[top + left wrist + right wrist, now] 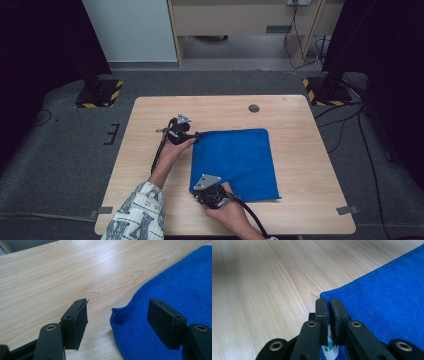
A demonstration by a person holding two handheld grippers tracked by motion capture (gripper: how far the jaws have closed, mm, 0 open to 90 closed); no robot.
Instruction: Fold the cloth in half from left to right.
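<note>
Okay, near you the right gripper (329,302) has its jaws pressed together at the near left corner of the blue cloth (237,162), seemingly pinching it. Farther off, your left gripper (117,315) is spread, straddling the far left corner. Cloth lies flat on the table (300,200), stretching rightward from both.

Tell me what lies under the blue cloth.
The cloth lies flat on the wooden table, whose bare top surrounds it. Whatever sits beneath the cloth itself is covered; no bulge shows.
</note>
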